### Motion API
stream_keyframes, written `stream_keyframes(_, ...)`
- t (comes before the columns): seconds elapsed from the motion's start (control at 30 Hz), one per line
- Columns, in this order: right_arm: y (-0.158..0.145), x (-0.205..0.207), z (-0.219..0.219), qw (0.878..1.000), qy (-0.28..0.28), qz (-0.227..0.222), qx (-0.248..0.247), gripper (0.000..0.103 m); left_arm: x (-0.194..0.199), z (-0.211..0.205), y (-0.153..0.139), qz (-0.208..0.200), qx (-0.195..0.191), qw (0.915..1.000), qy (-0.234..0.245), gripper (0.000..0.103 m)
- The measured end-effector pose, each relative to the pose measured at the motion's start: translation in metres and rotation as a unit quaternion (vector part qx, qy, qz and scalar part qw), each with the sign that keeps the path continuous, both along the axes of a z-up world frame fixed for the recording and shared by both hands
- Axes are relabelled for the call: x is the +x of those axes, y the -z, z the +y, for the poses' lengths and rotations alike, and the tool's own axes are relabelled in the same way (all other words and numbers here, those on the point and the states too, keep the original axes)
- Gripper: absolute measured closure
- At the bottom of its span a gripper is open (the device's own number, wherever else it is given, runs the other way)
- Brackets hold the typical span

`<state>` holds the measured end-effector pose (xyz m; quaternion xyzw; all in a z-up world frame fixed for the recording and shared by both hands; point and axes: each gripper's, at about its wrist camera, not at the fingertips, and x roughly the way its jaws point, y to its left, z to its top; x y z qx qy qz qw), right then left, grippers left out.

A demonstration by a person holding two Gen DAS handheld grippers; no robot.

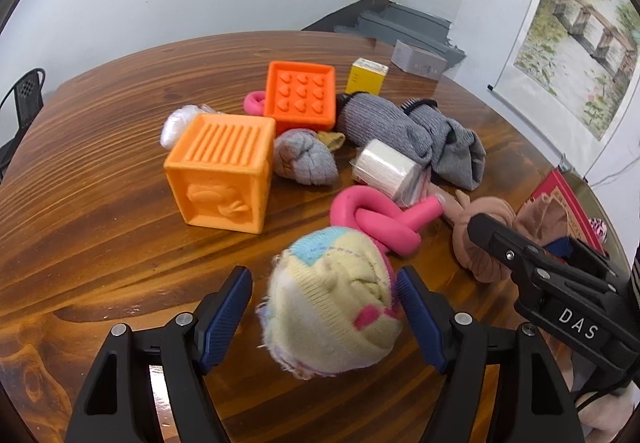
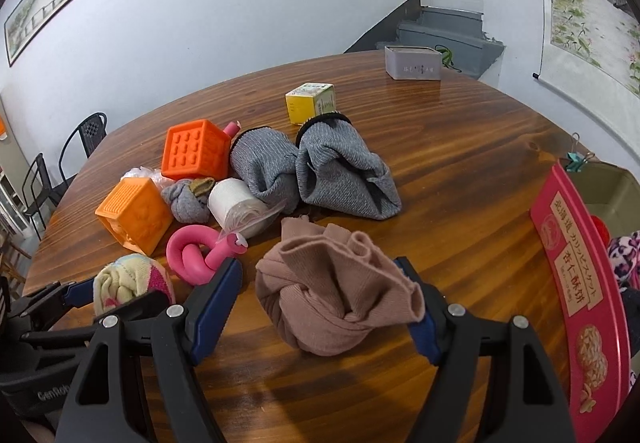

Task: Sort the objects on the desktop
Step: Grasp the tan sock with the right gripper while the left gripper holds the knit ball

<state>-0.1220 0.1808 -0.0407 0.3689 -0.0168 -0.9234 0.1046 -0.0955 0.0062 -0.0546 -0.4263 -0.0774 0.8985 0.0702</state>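
Progress inspection, read left to right across the counter (image 2: 460,147).

At the far left stand the two rubber blocks, the light orange cube (image 1: 220,171) nearer me and the deep orange cube (image 1: 302,95) behind it, with a clear plastic wad (image 1: 176,123) beside the first. None of these has been sorted. Next come a small grey sock ball (image 1: 304,159), a white roll in plastic wrap (image 1: 386,169), the knotted pink tube (image 1: 376,219) and two loose grey socks (image 2: 320,171), all heaped together mid-counter. A yellow carton (image 2: 310,101) and a grey tin (image 2: 412,61) sit farther back, apart from the heap.

My left tongs (image 1: 324,317) stand part-open around the pastel sock ball (image 1: 332,303); the right pad looks to touch it, the left pad shows a gap, so I judge it not firmly gripped. My right tongs (image 2: 316,307) straddle the brown sock ball (image 2: 336,291), which still rests on the counter; the far pad is hidden behind the cloth, so I cannot tell whether it is pinched.

At the far right lies the red biscuit box (image 2: 580,303), with patterned cloth beyond its edge. I judge that to be the receiving bin, holding only a few items.

Verdict: early stage, most items outstanding.
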Motion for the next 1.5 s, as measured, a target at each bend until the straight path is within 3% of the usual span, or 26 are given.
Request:
stream_keyframes(0.27, 0.004, -0.001, -0.001, 1.000, -0.006, -0.010, 0.001, 0.024, -0.002, -0.007, 0.006, -0.004, -0.002, 0.9999, -0.009, 0.029)
stream_keyframes(0.3, 0.005, -0.001, -0.001, 1.000, -0.007, -0.009, 0.002, 0.027, -0.002, -0.007, 0.006, -0.004, -0.002, 1.0000, -0.008, 0.036)
stream_keyframes(0.37, 0.005, 0.000, -0.004, 1.000, -0.012, -0.009, 0.010, 0.037, -0.001, -0.006, 0.006, -0.004, -0.006, 1.0000, -0.006, 0.036)
stream_keyframes(0.57, 0.003, 0.005, -0.004, 1.000, -0.017, -0.001, 0.010, 0.042, 0.002, -0.009, 0.002, 0.002, -0.005, 0.9998, -0.020, 0.037)
stream_keyframes(1.23, -0.020, 0.030, 0.026, 0.997, 0.030, 0.060, -0.046, 0.044, 0.018, 0.005, -0.023, 0.038, 0.010, 0.9991, -0.011, 0.037)
stream_keyframes(1.5, -0.033, 0.064, 0.050, 0.992, 0.058, 0.094, -0.062, 0.044, 0.027, 0.026, -0.028, 0.042, 0.016, 0.9990, 0.007, 0.037)
